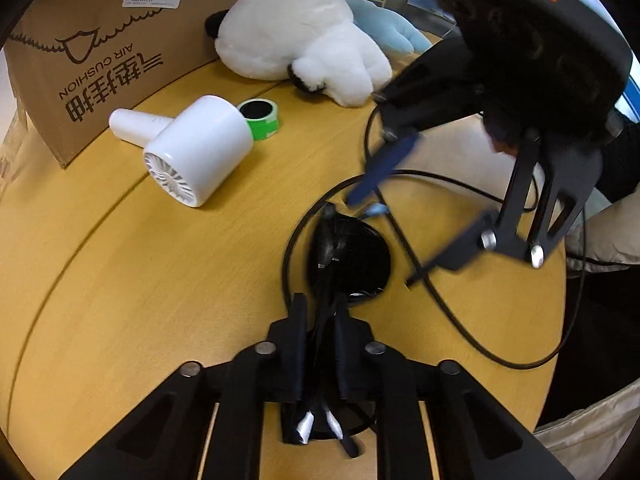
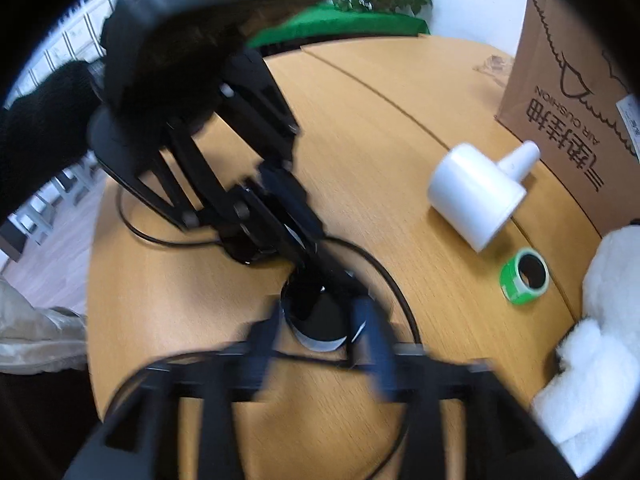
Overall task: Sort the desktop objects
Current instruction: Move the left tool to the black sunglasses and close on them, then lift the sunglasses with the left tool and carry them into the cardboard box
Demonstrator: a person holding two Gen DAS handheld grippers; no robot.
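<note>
On the wooden desk (image 1: 120, 280), nearest the left wrist camera, the left gripper (image 1: 320, 320) is clamped on a bundle of black cable (image 1: 326, 312) rising from a round black device (image 1: 352, 256). The cable's long loop (image 1: 460, 320) trails over the desk to the right. Just beyond, the right gripper (image 1: 368, 202), blurred, hangs over the device's far edge with its fingers apart; the right wrist view shows these fingers (image 2: 378, 344) spread either side of the device (image 2: 316, 316), and I cannot tell whether they touch it. Further back lie a white hair dryer (image 1: 192, 148) on its side and a green tape roll (image 1: 260, 118) just beside its barrel. Behind these rest a white plush toy (image 1: 304, 40) and a cardboard box (image 1: 92, 52).
</note>
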